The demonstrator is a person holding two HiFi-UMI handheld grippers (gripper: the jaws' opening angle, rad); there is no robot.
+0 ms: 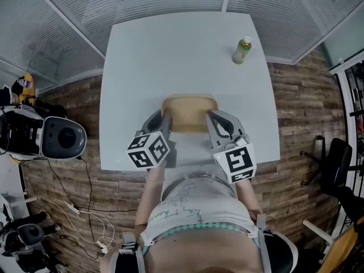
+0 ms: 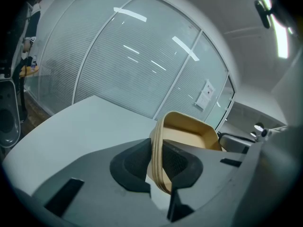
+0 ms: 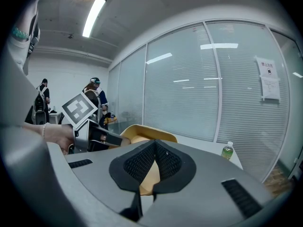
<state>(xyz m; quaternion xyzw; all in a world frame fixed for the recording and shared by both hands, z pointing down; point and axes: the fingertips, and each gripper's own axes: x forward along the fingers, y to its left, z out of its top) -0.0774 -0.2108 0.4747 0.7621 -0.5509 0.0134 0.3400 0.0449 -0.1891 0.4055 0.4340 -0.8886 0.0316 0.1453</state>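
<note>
A tan, square tray (image 1: 189,110) with rounded corners sits near the front edge of the white table (image 1: 170,50). My left gripper (image 1: 165,120) is shut on the tray's left rim; in the left gripper view that rim (image 2: 158,141) stands thin between the dark pads (image 2: 132,167). My right gripper (image 1: 211,121) is shut on the right rim. In the right gripper view the tray (image 3: 144,136) shows just past the closed pads (image 3: 142,164), with the left gripper (image 3: 102,137) at its far side. The tray looks empty.
A green-labelled bottle (image 1: 242,50) stands at the table's far right corner, also seen as the bottle (image 3: 227,152). Glass walls with blinds surround the table. A white and black machine (image 1: 51,136) and cables lie on the left floor; a dark chair (image 1: 335,158) stands right.
</note>
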